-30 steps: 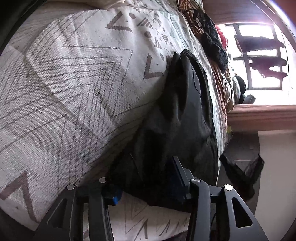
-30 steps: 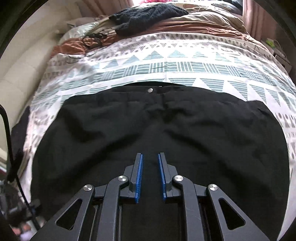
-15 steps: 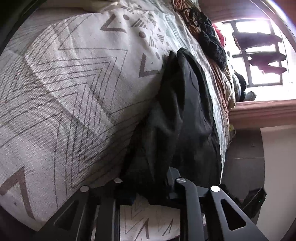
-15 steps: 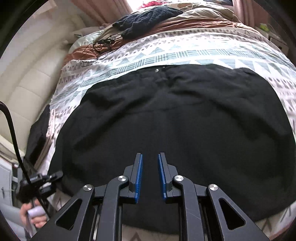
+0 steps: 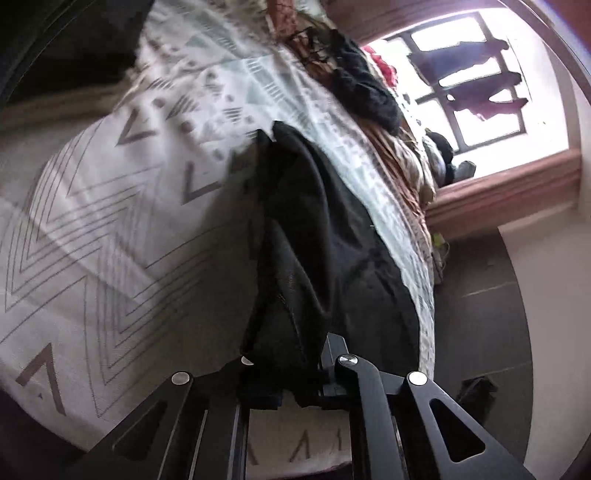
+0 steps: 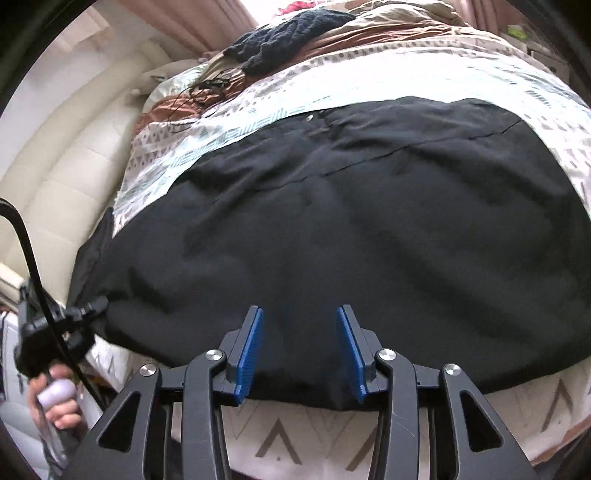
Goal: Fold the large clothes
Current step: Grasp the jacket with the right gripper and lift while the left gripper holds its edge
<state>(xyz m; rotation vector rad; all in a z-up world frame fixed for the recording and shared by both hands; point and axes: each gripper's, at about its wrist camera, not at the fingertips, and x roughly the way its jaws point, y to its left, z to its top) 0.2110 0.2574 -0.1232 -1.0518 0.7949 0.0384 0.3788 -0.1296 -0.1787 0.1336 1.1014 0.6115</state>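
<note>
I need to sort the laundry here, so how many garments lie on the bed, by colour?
Black garment, spread on the patterned bedspread: 1
Dark navy knitted garment, further back: 1
Red or pink item at the far edge, barely visible: 1
Total: 3

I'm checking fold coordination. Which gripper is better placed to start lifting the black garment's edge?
Left: the left gripper is already shut on the black garment corner, while the right gripper, jaws just opened, hovers unclamped.

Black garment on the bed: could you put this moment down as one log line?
left tool: shut on black garment, jaws just closing | right tool: open over near hem, jaws just opening | garment: flat on bedspread
</note>
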